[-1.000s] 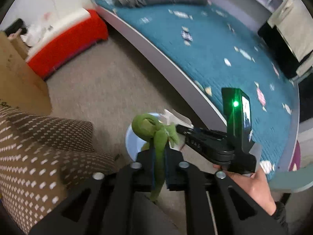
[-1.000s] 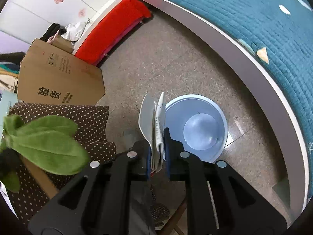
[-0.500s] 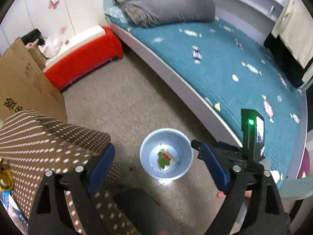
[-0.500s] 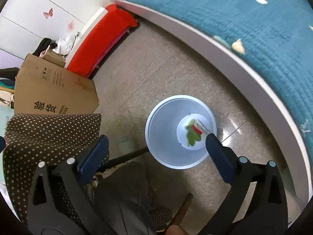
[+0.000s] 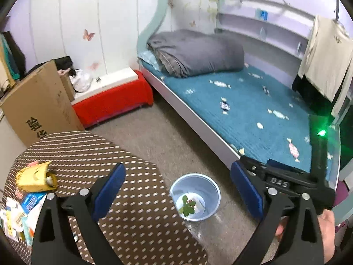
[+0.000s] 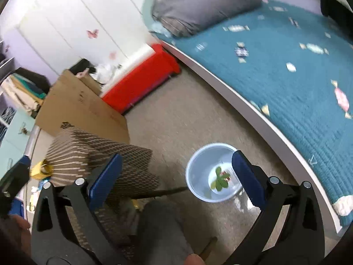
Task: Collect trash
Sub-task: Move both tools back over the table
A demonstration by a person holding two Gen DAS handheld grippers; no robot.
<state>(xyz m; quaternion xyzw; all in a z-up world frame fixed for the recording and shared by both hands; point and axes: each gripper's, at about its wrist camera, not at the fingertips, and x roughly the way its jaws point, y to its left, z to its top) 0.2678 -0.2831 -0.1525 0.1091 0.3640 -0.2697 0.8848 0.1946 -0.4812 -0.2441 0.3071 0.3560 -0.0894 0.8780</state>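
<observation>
Left gripper (image 5: 178, 191) with black arms and blue pads: jaws spreading wider at this moment, nothing between the pads, only floor and bin seen through the gap. Right gripper (image 6: 176, 177), same black-and-blue build: jaws gaping at full width, gripping nothing. From the left wrist view, the right gripper's body visible at the right edge with a green light lit, a hand (image 5: 326, 229) around its handle.

On the speckled grey floor (image 5: 154, 141), a round pale-blue plastic bin (image 5: 195, 196), standing upright beside the white edge of the bed (image 5: 198, 119). Inside the bin, at the bottom: a green leafy scrap (image 5: 187, 205) touching a small white-and-red wrapper (image 5: 198, 205).

At left, a round table under a brown cloth with white dots (image 5: 106, 154). On it near the left edge, a crumpled yellow packet (image 5: 35, 176) and, just below, blue-and-white paper packaging (image 5: 30, 201); further items there too blurred to name.

Beyond the table, a leaning brown cardboard box (image 5: 39, 103), then a low red bench (image 5: 114, 101) against the wall. On the teal bedspread (image 5: 253, 110), a folded grey quilt (image 5: 198, 53).
</observation>
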